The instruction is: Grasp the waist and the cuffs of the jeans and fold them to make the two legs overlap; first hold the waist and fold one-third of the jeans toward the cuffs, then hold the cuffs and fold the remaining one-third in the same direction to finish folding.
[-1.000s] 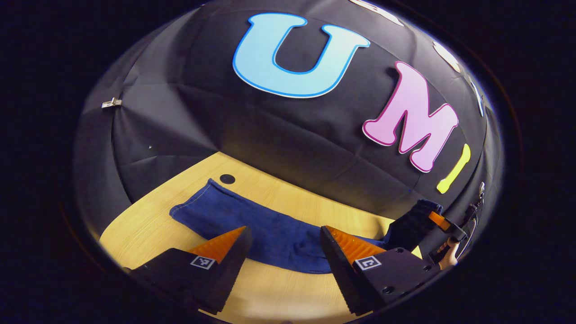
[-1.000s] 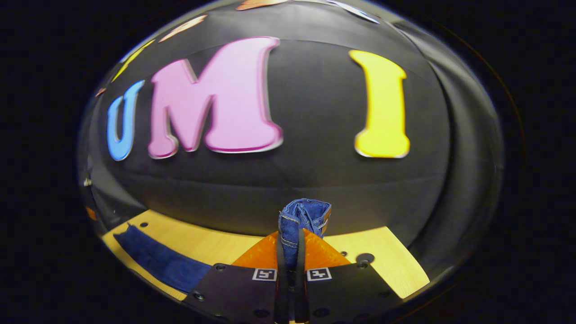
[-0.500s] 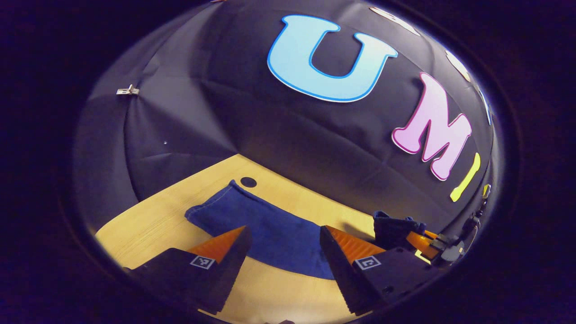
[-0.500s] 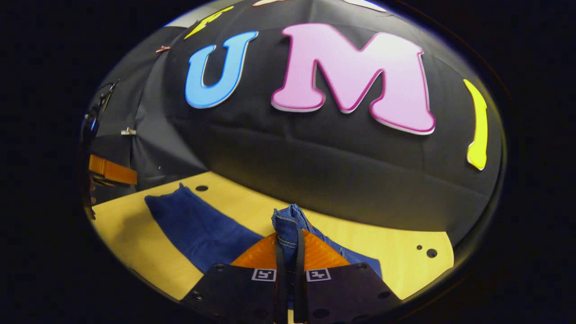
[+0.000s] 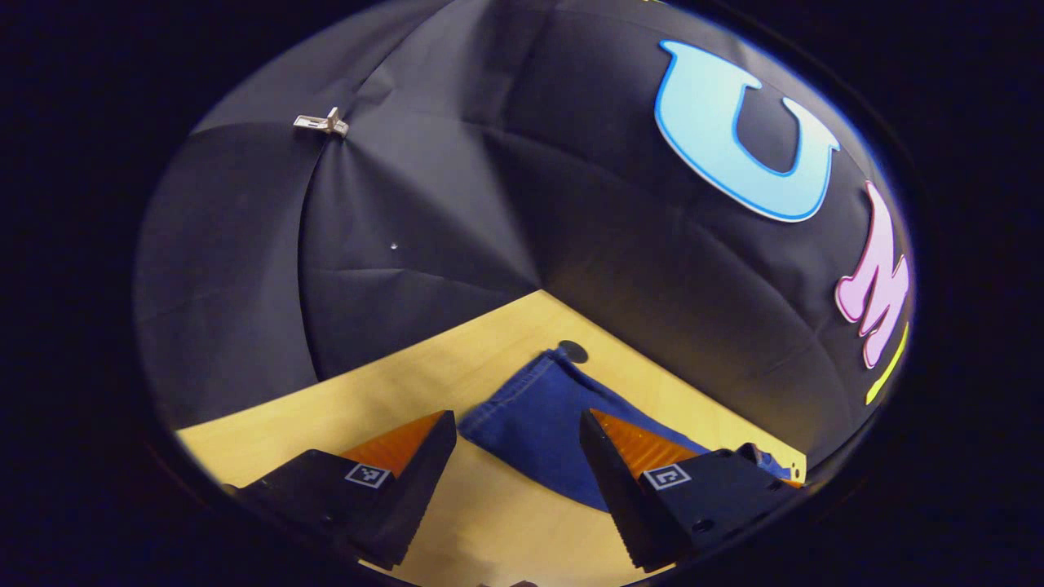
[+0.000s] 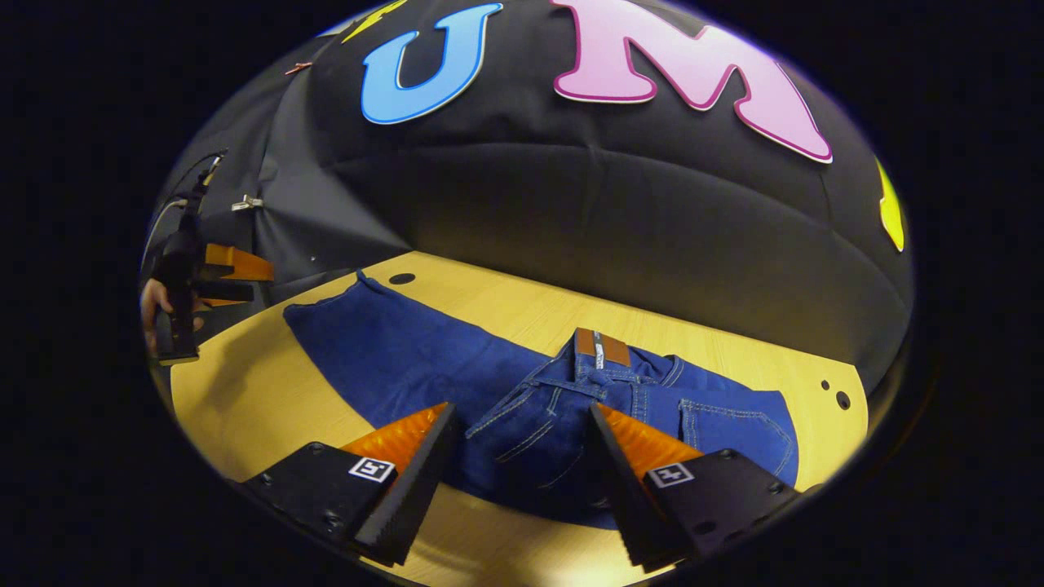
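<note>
The waist (image 6: 603,352) has been released onto the jeans (image 6: 457,367) on the bench (image 6: 245,391); right tongs (image 6: 518,456) now spread. Left tongs (image 5: 515,456), spread, are aimed at the cuffs (image 5: 522,391).

table: my pale wood top (image 6: 522,306) (round holes (image 6: 401,279) near its far edge)
clip: metal (image 5: 321,124), on the wall cloth

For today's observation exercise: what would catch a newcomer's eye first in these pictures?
First, the dark blue jeans lying flat across the pale wooden table, waist end folded over with its brown label patch facing up. Then the right hand-held gripper, fingers spread wide above the waist. The left hand-held gripper hangs open by the cuff end.
</note>
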A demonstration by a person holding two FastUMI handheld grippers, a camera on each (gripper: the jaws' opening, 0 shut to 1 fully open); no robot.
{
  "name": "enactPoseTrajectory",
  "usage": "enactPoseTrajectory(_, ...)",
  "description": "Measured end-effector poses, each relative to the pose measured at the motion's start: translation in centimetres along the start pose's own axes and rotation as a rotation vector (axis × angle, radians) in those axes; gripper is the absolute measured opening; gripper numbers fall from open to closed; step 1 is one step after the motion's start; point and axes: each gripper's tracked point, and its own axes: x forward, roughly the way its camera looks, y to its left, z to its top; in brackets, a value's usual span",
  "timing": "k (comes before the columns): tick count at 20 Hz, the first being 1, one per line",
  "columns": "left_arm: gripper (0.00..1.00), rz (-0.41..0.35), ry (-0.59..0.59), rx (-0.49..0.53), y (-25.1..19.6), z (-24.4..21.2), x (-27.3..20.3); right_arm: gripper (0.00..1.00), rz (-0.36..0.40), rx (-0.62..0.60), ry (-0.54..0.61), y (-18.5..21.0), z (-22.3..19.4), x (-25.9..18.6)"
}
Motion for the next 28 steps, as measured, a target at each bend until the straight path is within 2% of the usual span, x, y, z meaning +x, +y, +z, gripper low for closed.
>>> enactPoseTrajectory(7, 0.97, 0.019, 0.097, 0.209, 0.8, -2.1, 7.3, 0.98, -0.05, 0.063, -0.003, -1.8, 0.0, -2.9)
enactPoseTrajectory(10, 0.96, 0.028, 0.171, 0.295, 0.8, -3.9, 8.8, 0.98, -0.074, 0.08, 0.009, -2.9, -0.9, -4.0)
enactPoseTrajectory(12, 0.98, 0.035, 0.17, 0.319, 0.7, -3.8, 8.5, 0.98, -0.086, 0.099, 0.031, -3.7, -1.8, -4.4)
enactPoseTrajectory(16, 0.88, -0.078, 0.206, 0.265, -2.3, -5.2, 8.5, 0.98, -0.085, 0.155, 0.078, -4.1, -3.9, -4.7)
enactPoseTrajectory(18, 0.82, -0.173, 0.222, 0.2, -4.7, -6.0, 8.5, 0.98, -0.088, 0.16, 0.088, -4.2, -4.4, -4.9)
enactPoseTrajectory(20, 0.43, -0.156, 0.196, 0.145, -5.0, -6.0, 8.7, 0.98, -0.088, 0.153, 0.094, -4.5, -4.8, -5.2)
enactPoseTrajectory(21, 0.27, -0.153, 0.182, 0.117, -5.0, -5.8, 8.7, 0.98, -0.089, 0.145, 0.093, -4.7, -4.8, -5.4)
enactPoseTrajectory(23, 0.19, -0.149, 0.153, 0.06, -4.8, -5.3, 8.7, 0.98, -0.094, 0.13, 0.089, -5.4, -4.7, -5.7)
enactPoseTrajectory(24, 0.12, -0.143, 0.144, 0.044, -4.8, -5.2, 8.8, 0.98, -0.103, 0.128, 0.085, -6.1, -4.6, -6.0)
enactPoseTrajectory(26, 0.07, -0.115, 0.136, 0.073, -4.8, -4.9, 8.7, 0.98, -0.123, 0.138, 0.077, -7.4, -4.4, -6.5)
enactPoseTrajectory(28, 0.06, -0.131, 0.097, 0.101, -5.6, -3.6, 7.9, 0.98, -0.148, 0.153, 0.061, -8.9, -4.0, -7.1)
